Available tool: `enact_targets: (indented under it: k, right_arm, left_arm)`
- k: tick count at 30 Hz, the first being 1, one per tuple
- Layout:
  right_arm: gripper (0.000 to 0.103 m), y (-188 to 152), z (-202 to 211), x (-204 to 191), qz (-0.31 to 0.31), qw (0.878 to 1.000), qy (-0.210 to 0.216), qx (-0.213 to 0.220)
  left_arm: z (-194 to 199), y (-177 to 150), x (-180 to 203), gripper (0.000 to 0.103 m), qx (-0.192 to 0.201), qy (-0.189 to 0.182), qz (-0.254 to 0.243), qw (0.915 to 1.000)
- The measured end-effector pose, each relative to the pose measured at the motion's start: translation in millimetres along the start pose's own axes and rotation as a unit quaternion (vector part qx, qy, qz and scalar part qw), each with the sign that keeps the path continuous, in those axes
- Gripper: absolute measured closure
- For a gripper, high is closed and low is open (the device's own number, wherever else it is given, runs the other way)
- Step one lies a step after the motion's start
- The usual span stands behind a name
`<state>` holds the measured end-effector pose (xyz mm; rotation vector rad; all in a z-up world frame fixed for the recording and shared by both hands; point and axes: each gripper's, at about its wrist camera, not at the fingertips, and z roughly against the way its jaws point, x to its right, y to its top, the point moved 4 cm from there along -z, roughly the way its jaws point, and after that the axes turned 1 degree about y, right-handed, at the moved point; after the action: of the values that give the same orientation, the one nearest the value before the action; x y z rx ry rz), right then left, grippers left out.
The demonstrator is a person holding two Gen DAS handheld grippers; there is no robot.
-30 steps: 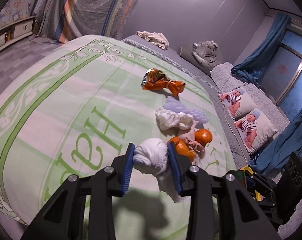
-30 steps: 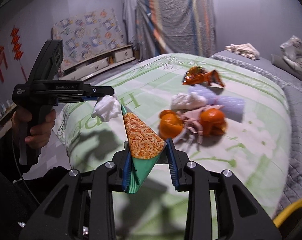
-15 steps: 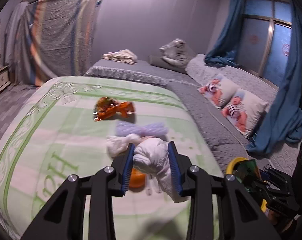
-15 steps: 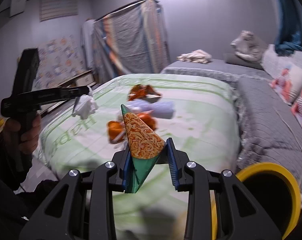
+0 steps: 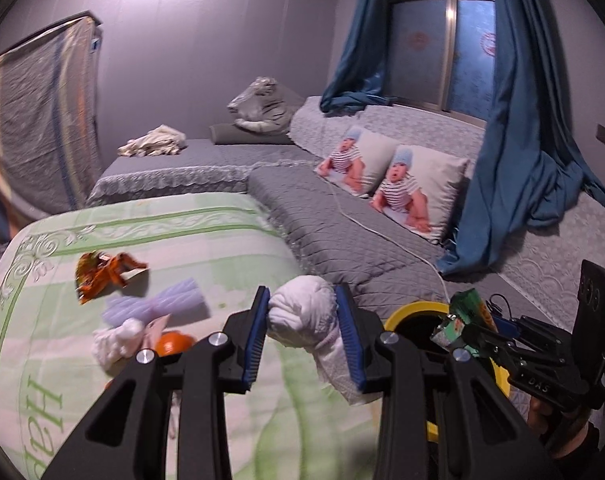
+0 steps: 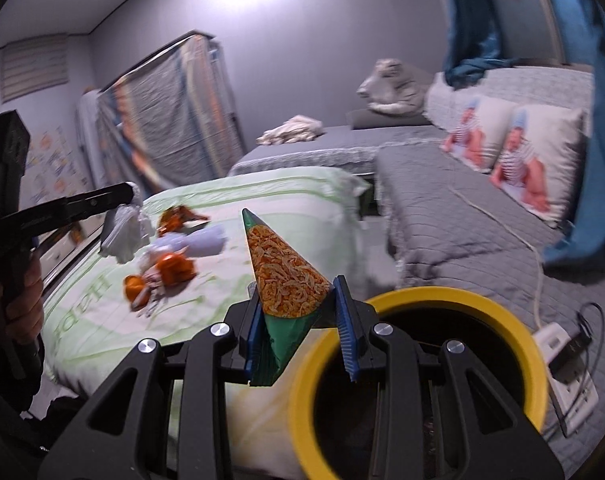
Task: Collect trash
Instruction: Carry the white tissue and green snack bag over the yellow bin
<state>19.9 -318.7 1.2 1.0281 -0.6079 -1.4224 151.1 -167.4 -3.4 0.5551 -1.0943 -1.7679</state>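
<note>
We've swung both loads off the bed (image 5: 150,248): right gripper (image 6: 302,320) clamping the snack wrapper (image 6: 290,280) beside the bin (image 6: 418,300), left gripper (image 5: 302,332) squeezing the tissue wad (image 5: 302,312), bin at 3 o'clock. Dropping's next, probably.

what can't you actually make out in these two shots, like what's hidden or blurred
- Inside of the yellow-rimmed bin: right wrist view, dark interior and the right gripper holding the snack packet hide its contents.
- Orange scraps on the green bedspread: right wrist view, motion blur.
- Same scraps: left wrist view, largely behind the left gripper and its white tissue wad.
</note>
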Motion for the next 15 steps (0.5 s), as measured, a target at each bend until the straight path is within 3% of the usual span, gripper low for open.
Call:
enact_targets:
  k: [15]
  right_arm:
    - [0.072,-15,12,73,-0.071,0.993,-0.093,0.012]
  left_arm:
    - [-56,2,94,0.071,-0.023,-0.078,-0.061,0.9948]
